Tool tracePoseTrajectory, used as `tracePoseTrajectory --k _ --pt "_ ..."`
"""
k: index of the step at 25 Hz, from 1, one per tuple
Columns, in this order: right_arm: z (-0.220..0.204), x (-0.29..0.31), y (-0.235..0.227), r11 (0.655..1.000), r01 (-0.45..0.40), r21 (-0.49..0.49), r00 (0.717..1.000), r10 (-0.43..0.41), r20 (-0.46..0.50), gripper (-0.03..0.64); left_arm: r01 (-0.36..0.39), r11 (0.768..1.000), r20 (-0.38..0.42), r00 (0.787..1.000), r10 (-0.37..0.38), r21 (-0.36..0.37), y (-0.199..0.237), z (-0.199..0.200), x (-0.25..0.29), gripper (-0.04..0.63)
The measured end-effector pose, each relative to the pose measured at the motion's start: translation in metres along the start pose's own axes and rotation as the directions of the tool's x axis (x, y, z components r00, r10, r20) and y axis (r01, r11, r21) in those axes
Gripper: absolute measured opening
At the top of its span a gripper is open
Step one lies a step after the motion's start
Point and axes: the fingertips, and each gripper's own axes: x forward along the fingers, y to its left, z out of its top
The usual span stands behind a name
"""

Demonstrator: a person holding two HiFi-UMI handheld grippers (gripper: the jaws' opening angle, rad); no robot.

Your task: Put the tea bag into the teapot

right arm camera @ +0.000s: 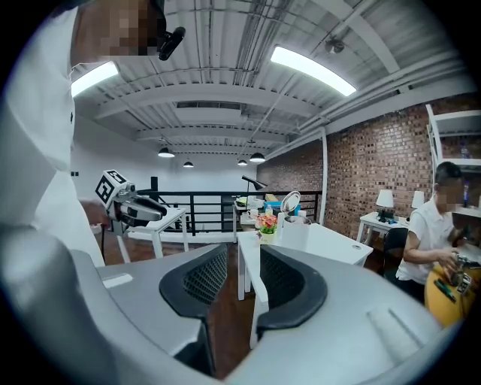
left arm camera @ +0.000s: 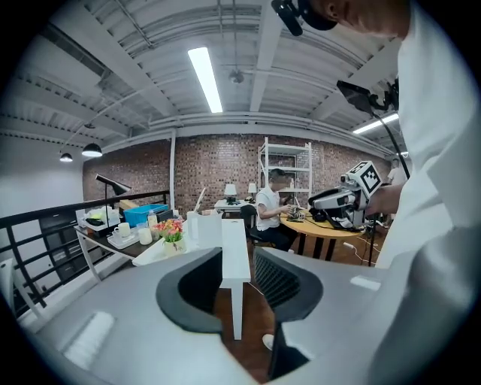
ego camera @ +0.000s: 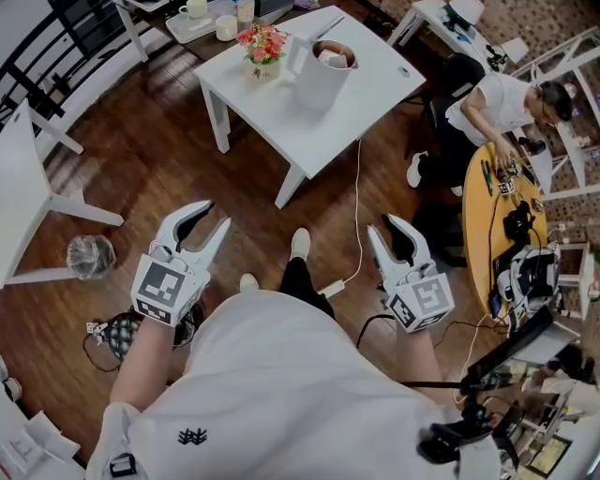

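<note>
A white teapot point(ego camera: 322, 68) with its lid tipped open stands on the white table point(ego camera: 375, 84) ahead of me, next to a small flower pot point(ego camera: 262, 45). I cannot make out a tea bag in any view. My left gripper point(ego camera: 208, 220) hangs over the wooden floor, well short of the table, jaws apart and empty. My right gripper point(ego camera: 387, 225) is level with it and also open and empty. In the left gripper view the gripper point(left arm camera: 237, 271) points at the table and teapot point(left arm camera: 197, 225). In the right gripper view the gripper point(right arm camera: 237, 282) faces the teapot point(right arm camera: 294, 229).
A person point(ego camera: 492, 108) sits at a round yellow table point(ego camera: 487, 216) on the right. A tray with cups point(ego camera: 202, 19) lies beyond the table. Another white table point(ego camera: 23, 187), a bagged bin point(ego camera: 91, 255) and a checked bag point(ego camera: 122, 333) are at the left. A cable point(ego camera: 357, 206) trails across the floor.
</note>
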Motion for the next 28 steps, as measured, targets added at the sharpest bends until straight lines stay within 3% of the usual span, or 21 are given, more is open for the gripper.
tracePoseTrajectory --k 13,28 --pt "0.007 -0.013 0.028 0.998 0.018 -0.059 1.000 -0.017 0.004 0.120 0.014 1.000 0.039 0.999 -0.015 0.011 -0.008 0.002 -0.024 0.106" --pt "0.008 -0.006 0.025 0.998 0.019 -0.068 1.000 -0.018 0.010 0.118 0.013 1.000 0.014 1.000 -0.013 -0.007 -0.011 -0.010 -0.027 0.106"
